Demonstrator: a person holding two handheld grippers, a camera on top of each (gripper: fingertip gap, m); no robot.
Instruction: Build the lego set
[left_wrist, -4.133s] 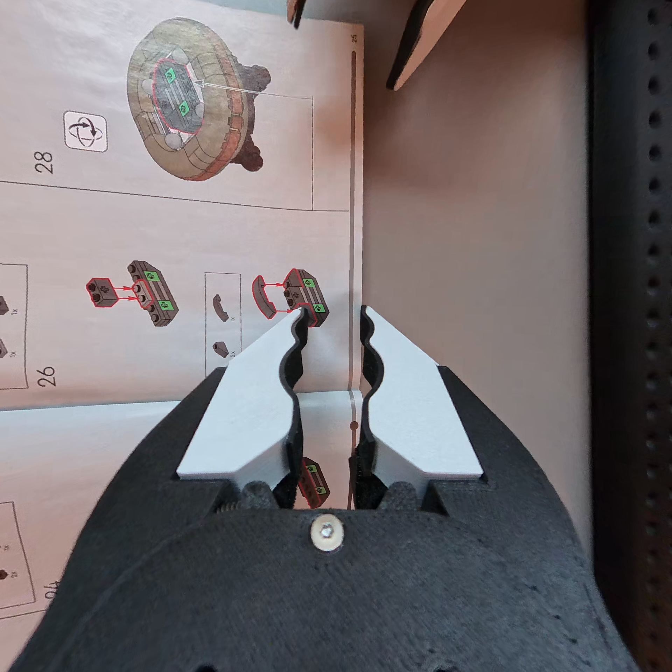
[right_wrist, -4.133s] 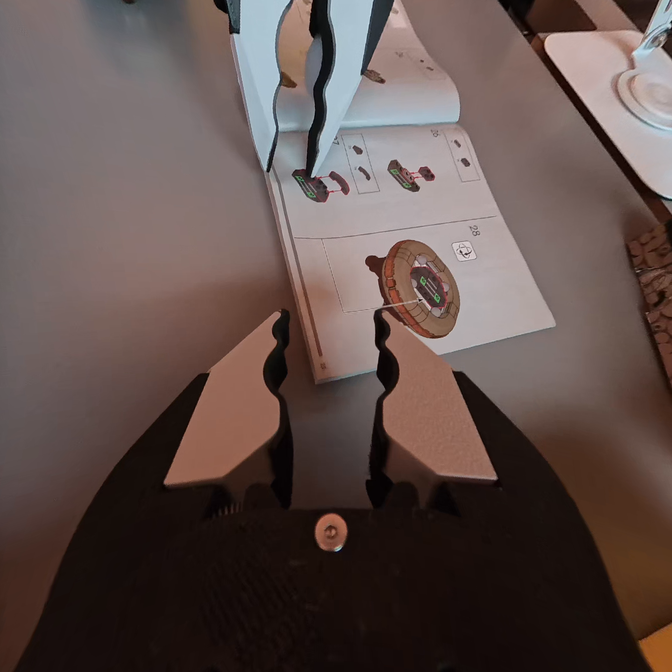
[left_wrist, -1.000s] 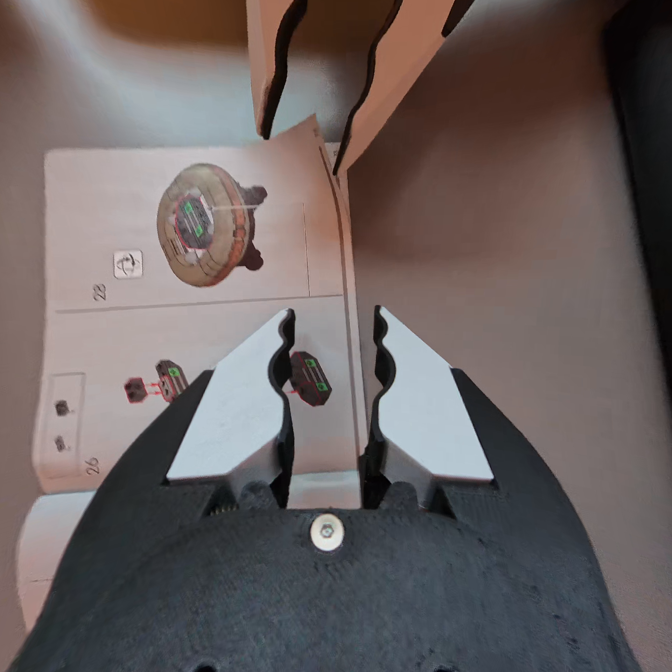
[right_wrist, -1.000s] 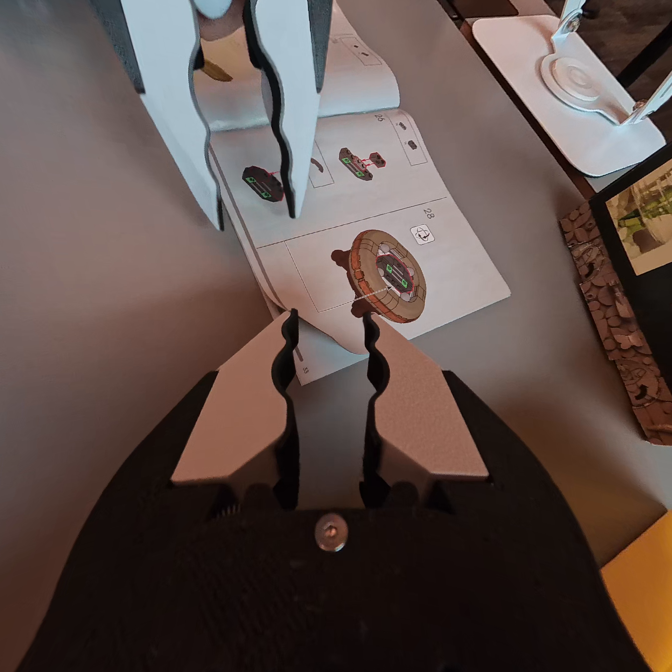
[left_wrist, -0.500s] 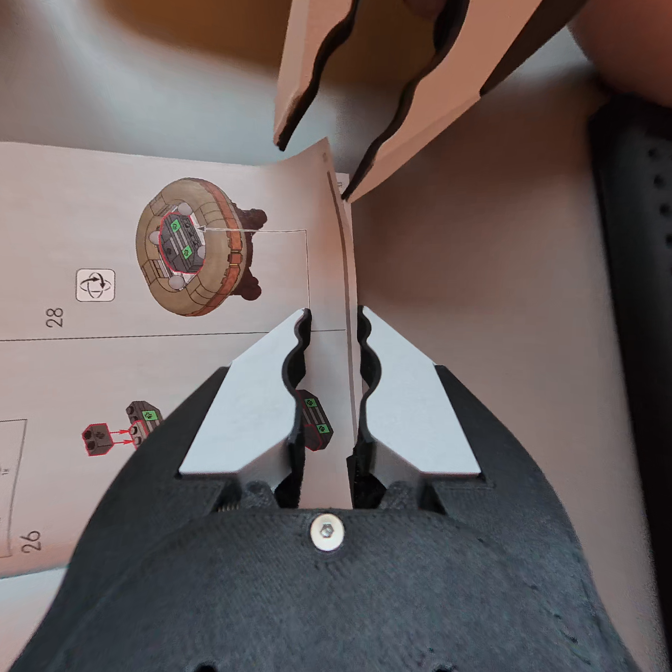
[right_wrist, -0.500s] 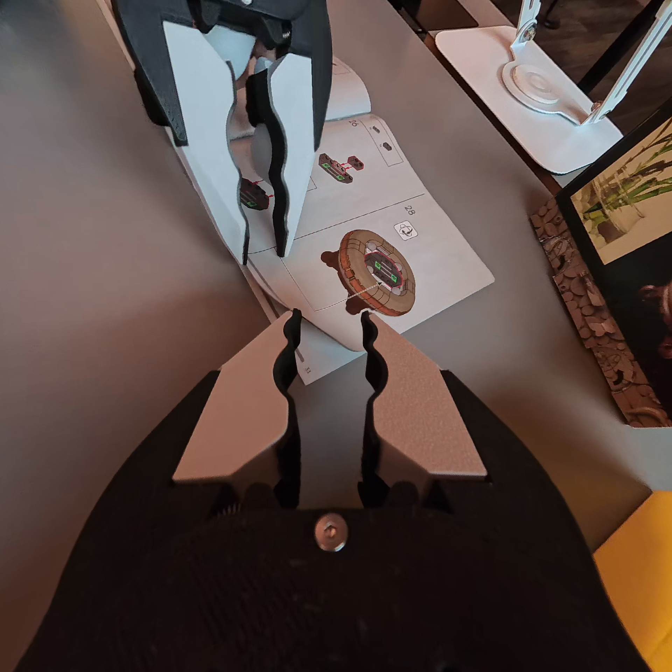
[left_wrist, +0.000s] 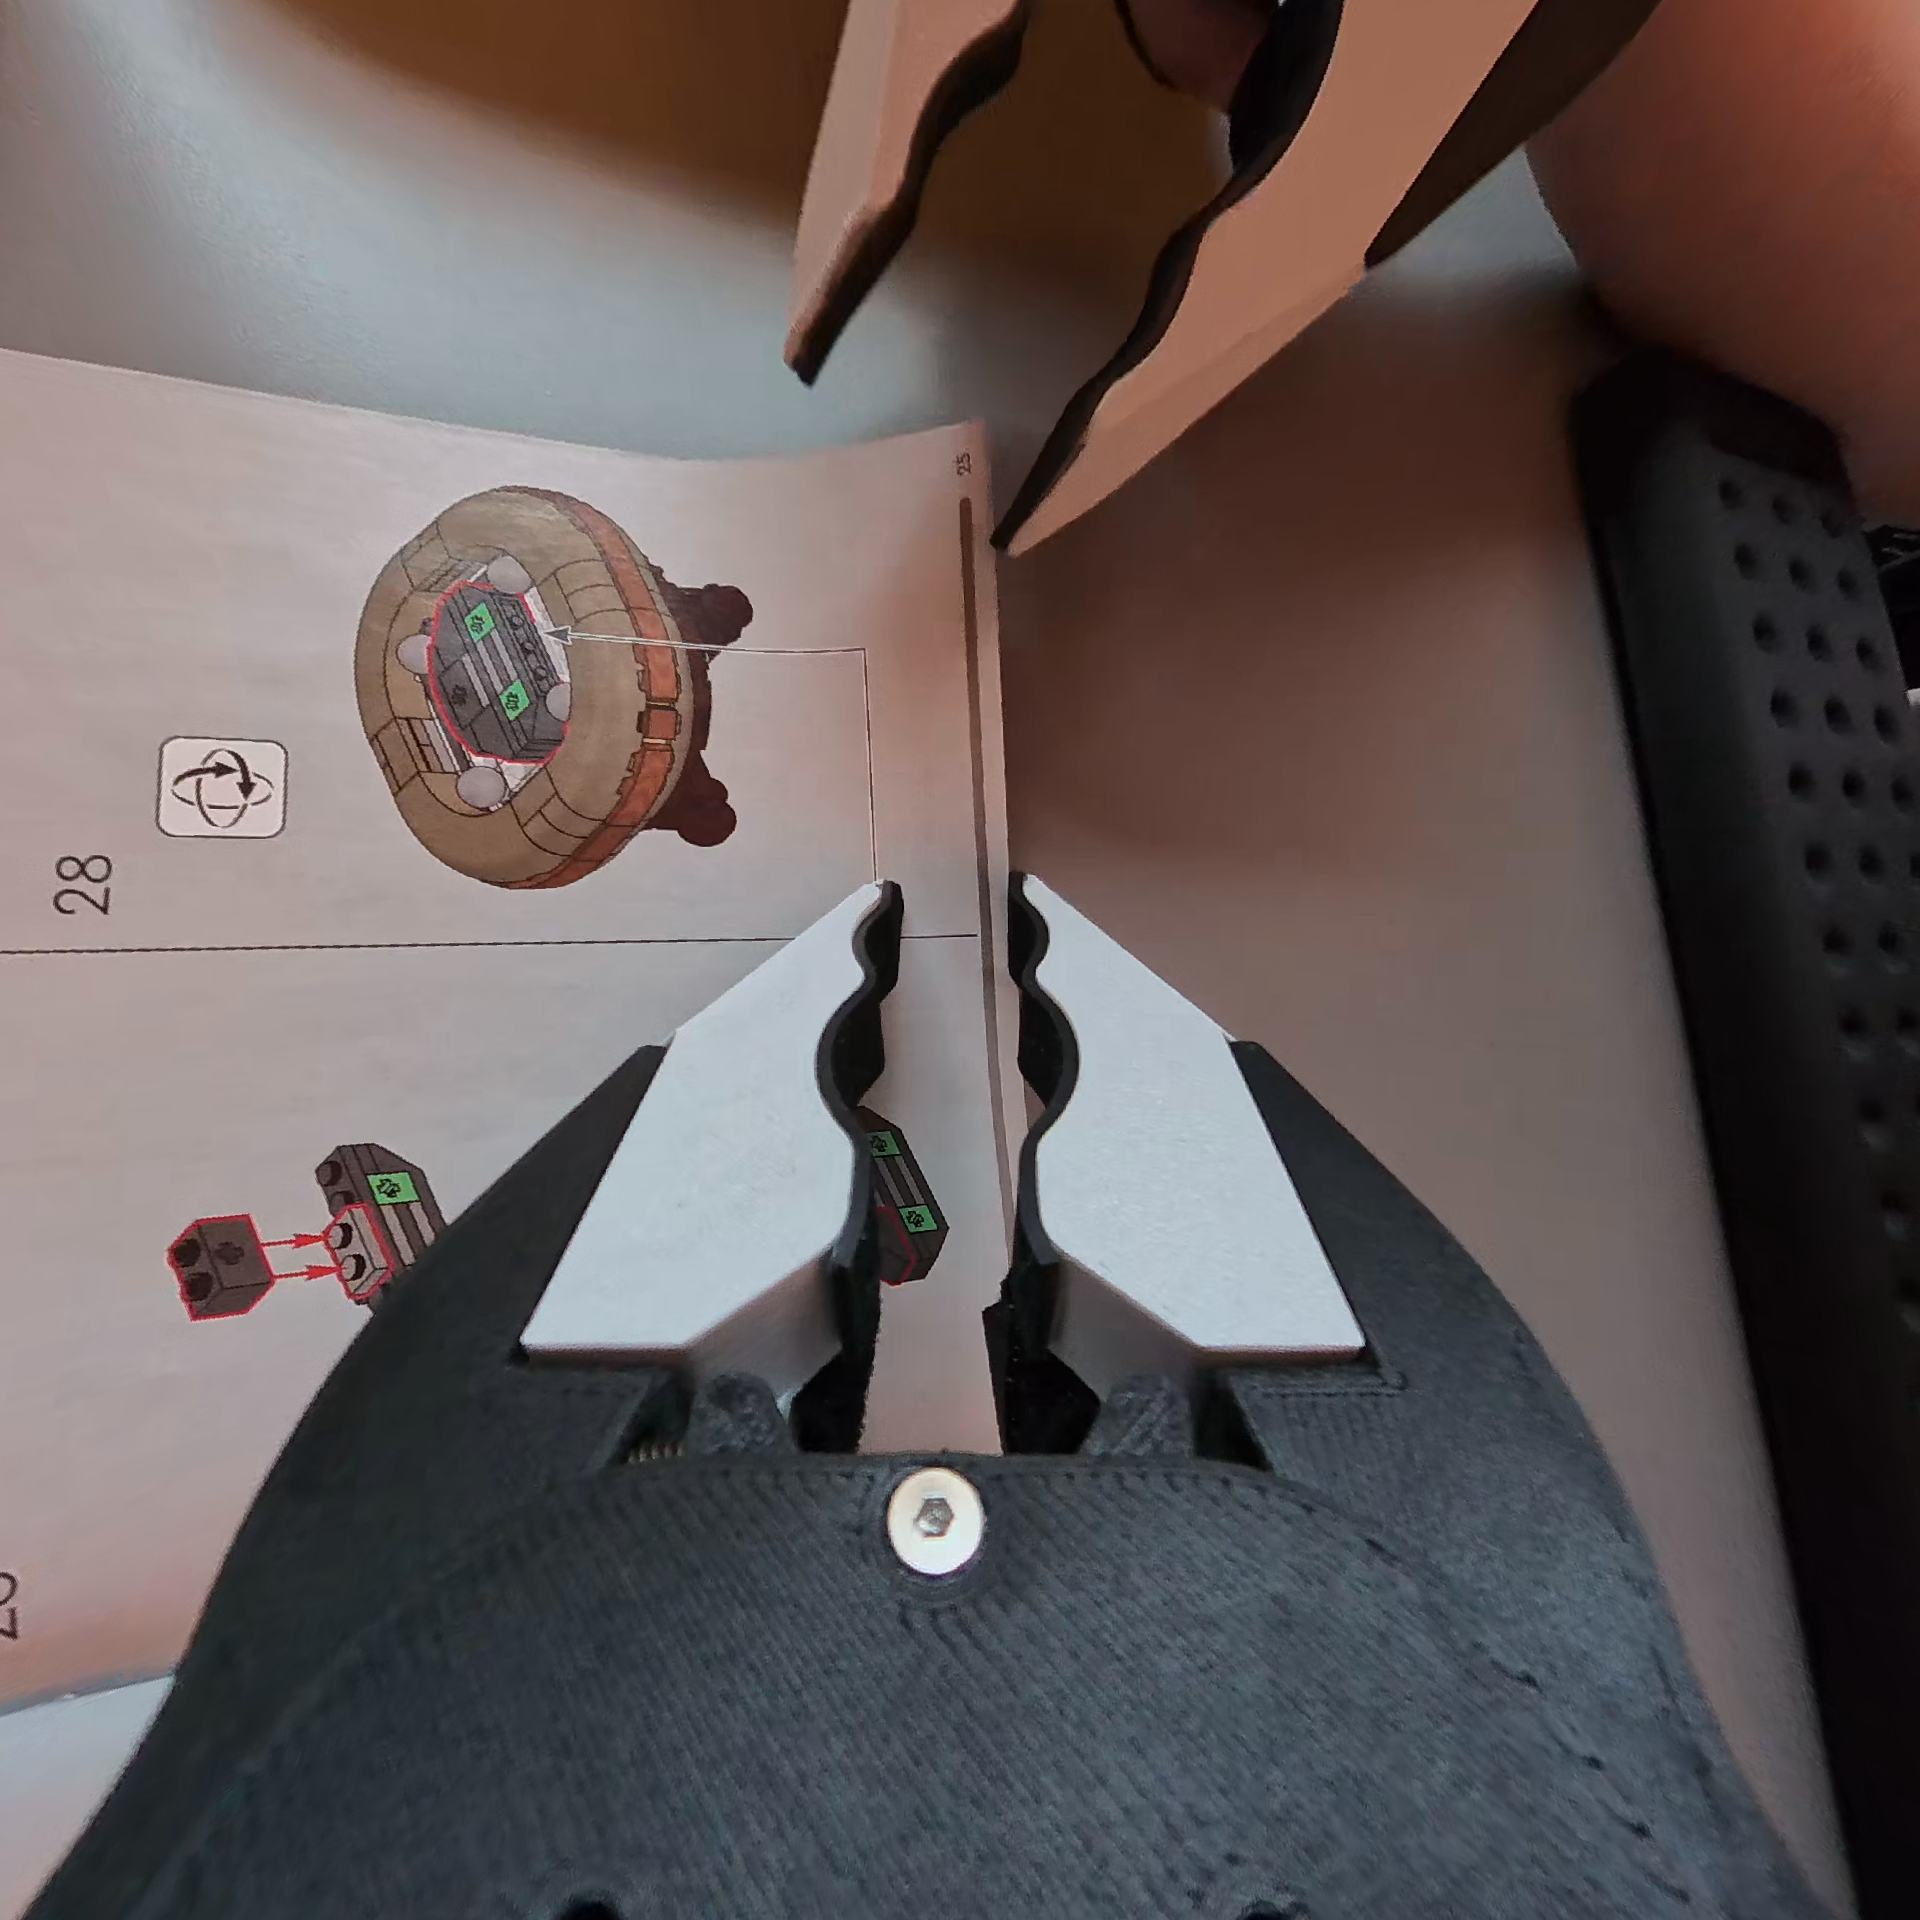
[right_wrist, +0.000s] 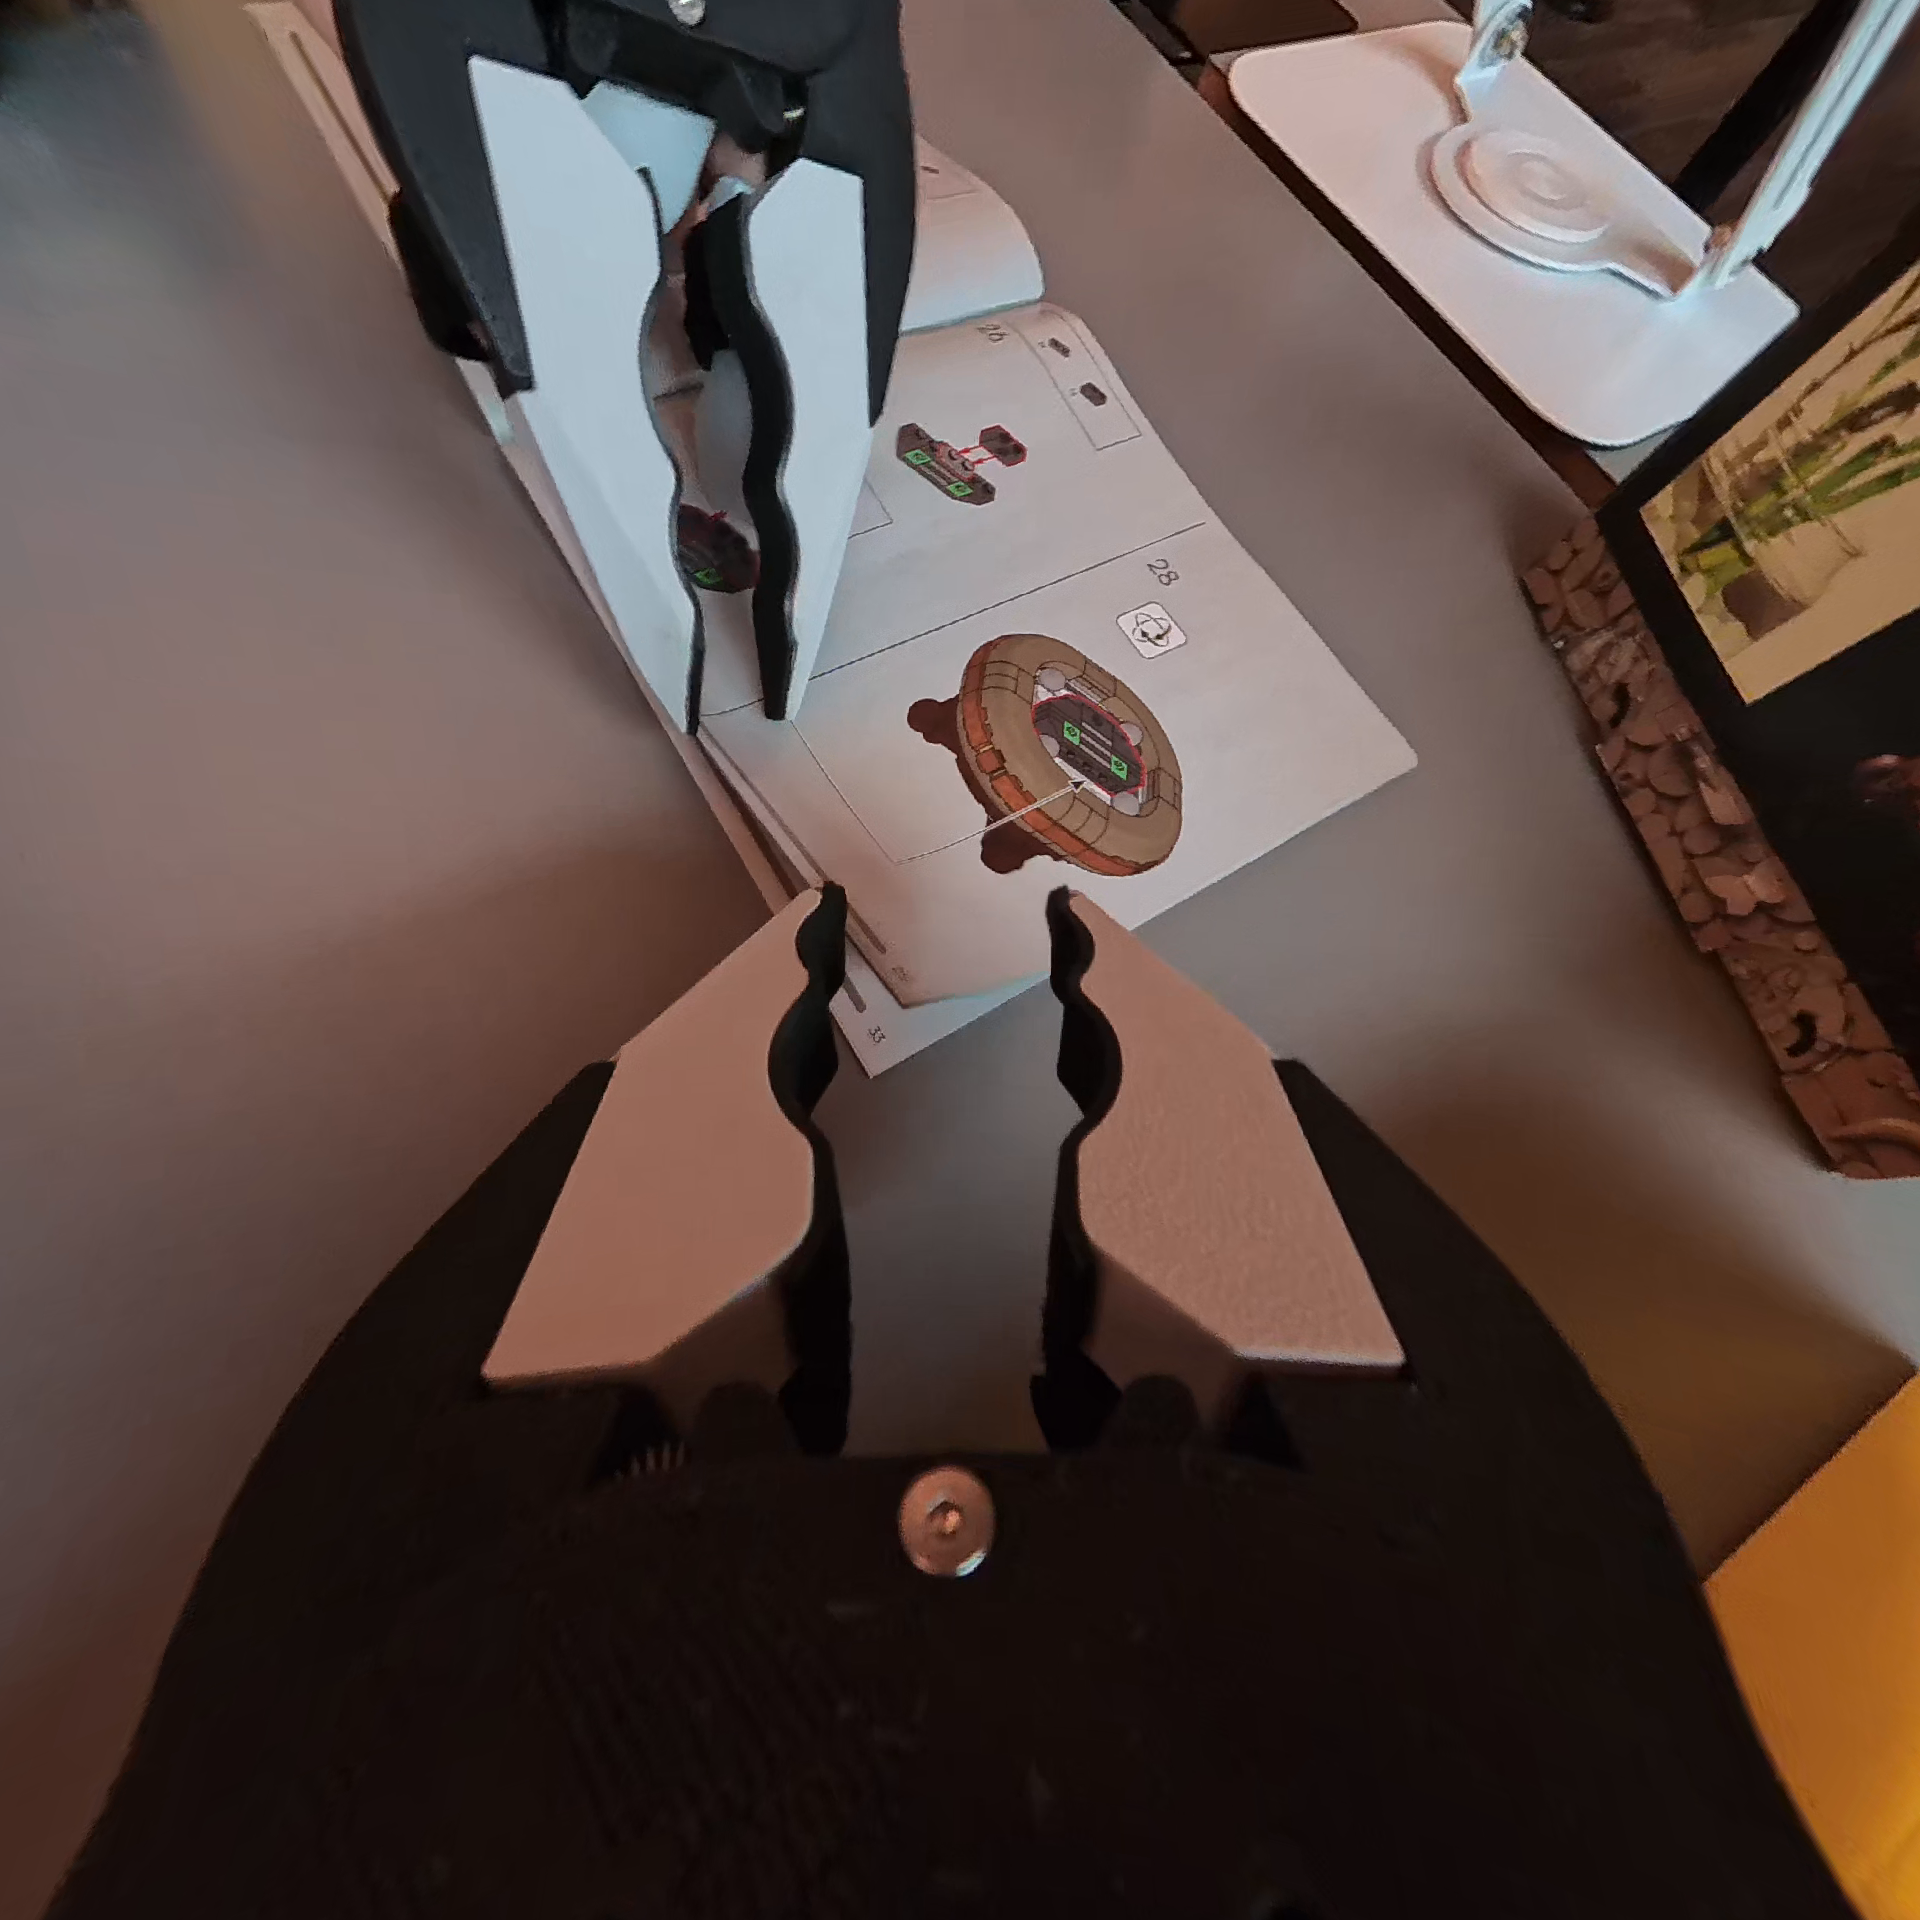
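The open instruction booklet (left_wrist: 520, 1039) lies on the grey table; it also shows in the right wrist view (right_wrist: 1247, 748). My left gripper (left_wrist: 951, 891) stands over the page's right edge with its jaws a narrow gap apart. The lifted page edge runs up between them. In the right wrist view it (right_wrist: 732, 719) points down onto the booklet from the far side. My right gripper (right_wrist: 945, 899) is open and empty, just above the booklet's near corner. In the left wrist view it (left_wrist: 902, 455) hangs over the page's far corner. No loose bricks are in view.
A white stand base (right_wrist: 1507, 208) sits at the far right. A dark picture box (right_wrist: 1818, 623) and a brown patterned strip (right_wrist: 1714, 883) lie along the right edge. A yellow surface (right_wrist: 1849, 1558) is at the near right. A black perforated object (left_wrist: 1787, 831) borders the table. My hands' fingertips stand some 7 cm from each other. Both grippers' tips are roughly 20 cm from the black perforated object (left_wrist: 1787, 831).
My left gripper has slid forward along the page's edge and its jaws have narrowed around it. My right gripper has opened slightly and come nearer to the left one.
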